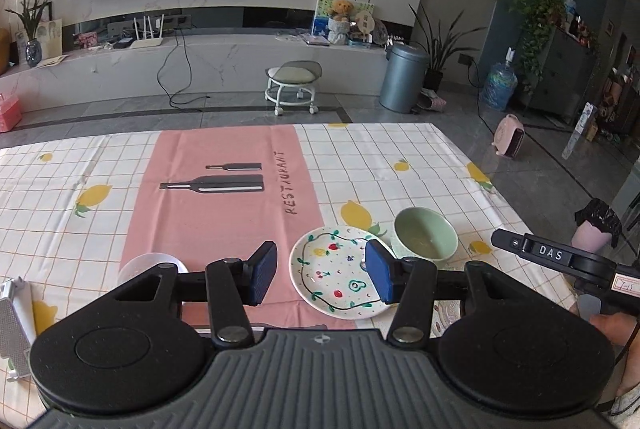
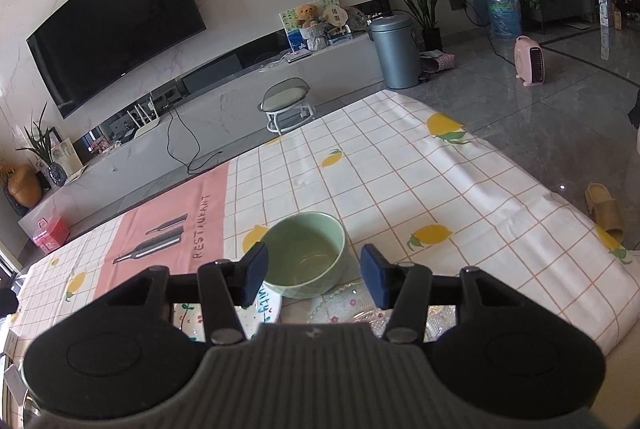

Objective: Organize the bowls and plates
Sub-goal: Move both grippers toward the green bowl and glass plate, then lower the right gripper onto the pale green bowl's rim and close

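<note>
A white plate painted with fruit (image 1: 336, 273) lies on the tablecloth, and a pale green bowl (image 1: 425, 233) stands just right of it. My left gripper (image 1: 320, 275) hovers open above the plate's left half, nothing between its blue pads. A white bowl (image 1: 150, 265) shows behind its left finger. In the right wrist view the green bowl (image 2: 306, 255) sits just ahead of my right gripper (image 2: 314, 277), which is open and holds nothing. A clear glass plate with small flowers (image 2: 352, 309) lies under its right finger, and the painted plate (image 2: 262, 313) peeks out at the left.
The table carries a checked lemon-print cloth (image 1: 400, 157) with a pink centre panel (image 1: 224, 197). A metal rack (image 1: 12, 325) stands at the table's left edge. The right gripper's body (image 1: 560, 261) and a hand reach in from the right. Beyond the table are a stool (image 1: 294, 85) and a bin (image 1: 402, 77).
</note>
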{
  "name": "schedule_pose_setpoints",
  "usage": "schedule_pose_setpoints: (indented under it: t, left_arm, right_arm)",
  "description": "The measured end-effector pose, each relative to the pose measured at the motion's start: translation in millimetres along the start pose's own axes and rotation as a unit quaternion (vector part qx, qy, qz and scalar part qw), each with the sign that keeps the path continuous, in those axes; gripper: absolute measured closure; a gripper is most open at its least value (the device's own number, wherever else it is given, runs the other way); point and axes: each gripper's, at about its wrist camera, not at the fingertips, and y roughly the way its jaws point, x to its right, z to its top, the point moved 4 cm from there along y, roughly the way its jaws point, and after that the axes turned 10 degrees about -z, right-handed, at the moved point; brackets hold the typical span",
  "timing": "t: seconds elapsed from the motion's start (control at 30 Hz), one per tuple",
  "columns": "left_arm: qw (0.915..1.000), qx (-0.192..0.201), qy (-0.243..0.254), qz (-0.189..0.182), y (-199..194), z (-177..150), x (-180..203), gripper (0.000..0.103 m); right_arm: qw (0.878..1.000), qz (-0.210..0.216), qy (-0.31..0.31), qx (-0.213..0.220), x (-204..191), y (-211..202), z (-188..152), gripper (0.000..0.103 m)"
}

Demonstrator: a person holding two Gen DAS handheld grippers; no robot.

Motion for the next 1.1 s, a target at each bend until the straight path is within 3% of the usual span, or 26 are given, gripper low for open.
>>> schedule_pose_setpoints:
  t: [0.13, 0.37, 0.53, 0.63, 0.8, 1.1]
  left_arm:
    - [0.9992, -0.033, -0.015, 0.014, 26, 3, 7, 0.044]
    - [0.9939, -0.099, -0.047, -0.001, 72, 9, 4, 0.045]
    - [0.9909, -0.121, -0.024, -0.054, 95, 17, 12, 0.046]
    - [0.9924, -0.114, -0.018, -0.044, 104, 20, 17, 0.046]
    - [0.9879, -0.141, -0.031, -0.056, 133, 21, 28, 0.046]
    - [0.9858, -0.167, 0.009, -0.012, 178, 7, 48, 0.046]
  right_arm:
    - [0.997, 0.029, 0.039, -0.055, 10, 23, 2, 0.052]
    - [0.992, 0.034, 0.093, -0.078, 23, 46, 10, 0.052]
    - [0.990, 0.047, 0.095, -0.093, 16, 59, 13, 0.052]
    - [0.987, 0.041, 0.117, -0.103, 20, 67, 10, 0.052]
    - [0.985, 0.032, 0.129, -0.110, 25, 81, 9, 0.053]
    - [0.984, 0.010, 0.111, -0.137, 23, 114, 2, 0.066]
